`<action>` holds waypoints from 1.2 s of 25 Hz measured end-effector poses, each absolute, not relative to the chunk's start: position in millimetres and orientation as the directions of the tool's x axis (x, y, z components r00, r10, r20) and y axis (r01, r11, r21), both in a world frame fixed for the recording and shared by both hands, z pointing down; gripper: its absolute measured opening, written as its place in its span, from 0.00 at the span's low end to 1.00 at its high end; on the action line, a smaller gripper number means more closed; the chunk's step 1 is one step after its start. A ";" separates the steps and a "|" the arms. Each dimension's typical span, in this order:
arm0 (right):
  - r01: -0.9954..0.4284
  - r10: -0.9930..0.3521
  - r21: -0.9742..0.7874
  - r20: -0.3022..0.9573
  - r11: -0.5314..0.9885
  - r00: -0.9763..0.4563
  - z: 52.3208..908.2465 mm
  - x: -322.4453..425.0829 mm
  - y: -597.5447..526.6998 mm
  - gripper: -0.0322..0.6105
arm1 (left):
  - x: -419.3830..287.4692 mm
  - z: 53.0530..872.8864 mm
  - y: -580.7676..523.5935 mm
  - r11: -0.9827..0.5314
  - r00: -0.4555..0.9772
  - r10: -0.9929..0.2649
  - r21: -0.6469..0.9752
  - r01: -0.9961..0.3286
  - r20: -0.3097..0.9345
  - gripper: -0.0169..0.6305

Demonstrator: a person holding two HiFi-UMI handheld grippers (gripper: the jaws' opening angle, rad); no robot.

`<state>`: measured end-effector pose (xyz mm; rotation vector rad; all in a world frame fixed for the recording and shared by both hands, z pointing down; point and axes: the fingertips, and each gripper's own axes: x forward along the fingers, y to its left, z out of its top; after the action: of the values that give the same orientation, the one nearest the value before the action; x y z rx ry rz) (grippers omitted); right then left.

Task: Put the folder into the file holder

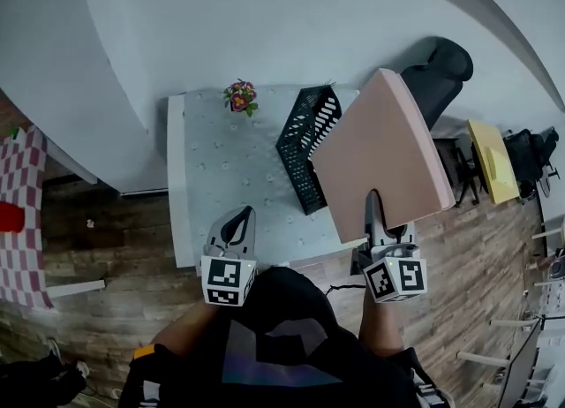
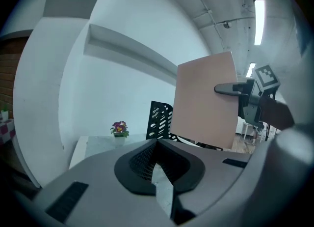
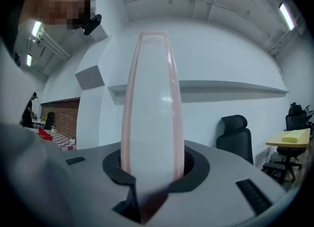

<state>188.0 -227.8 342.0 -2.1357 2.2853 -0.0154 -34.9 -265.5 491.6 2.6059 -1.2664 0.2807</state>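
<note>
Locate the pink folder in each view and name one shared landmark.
Head view: folder right of centre, tilted above the table's right edge.
Left gripper view: folder right of centre, upright.
Right gripper view: folder at centre, edge-on between the right gripper's jaws.
Shared landmark: the white wall.

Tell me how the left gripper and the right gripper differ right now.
The right gripper has its jaws shut on the near edge of the pink folder; the left gripper holds nothing, its jaws together. The right gripper sits by the table's right side, near the black file holder; the left gripper is over the table's near edge, apart from the holder. Both point forward.
</note>
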 end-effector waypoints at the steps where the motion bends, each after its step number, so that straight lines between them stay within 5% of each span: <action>1: -0.997 -0.997 -0.017 -0.004 0.079 -0.079 342.9 191.2 -236.6 0.26 | -33.4 489.4 -269.0 -0.586 0.594 -0.757 0.120 -0.801 0.271 0.04; 15: -0.978 -0.981 -0.076 -0.014 0.192 -0.192 383.1 205.2 -327.9 0.26 | -37.3 506.2 -293.3 -0.413 0.399 -0.827 0.055 -0.909 0.395 0.04; 30: -0.983 -0.981 -0.019 -0.073 0.182 -0.180 406.0 200.0 -343.5 0.26 | -27.2 529.5 -300.0 -0.399 0.366 -0.799 0.036 -0.916 0.477 0.04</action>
<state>200.0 -343.5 406.0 -1.9665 2.3619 0.0497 -27.2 -300.0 529.5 2.3365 -1.5162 0.5639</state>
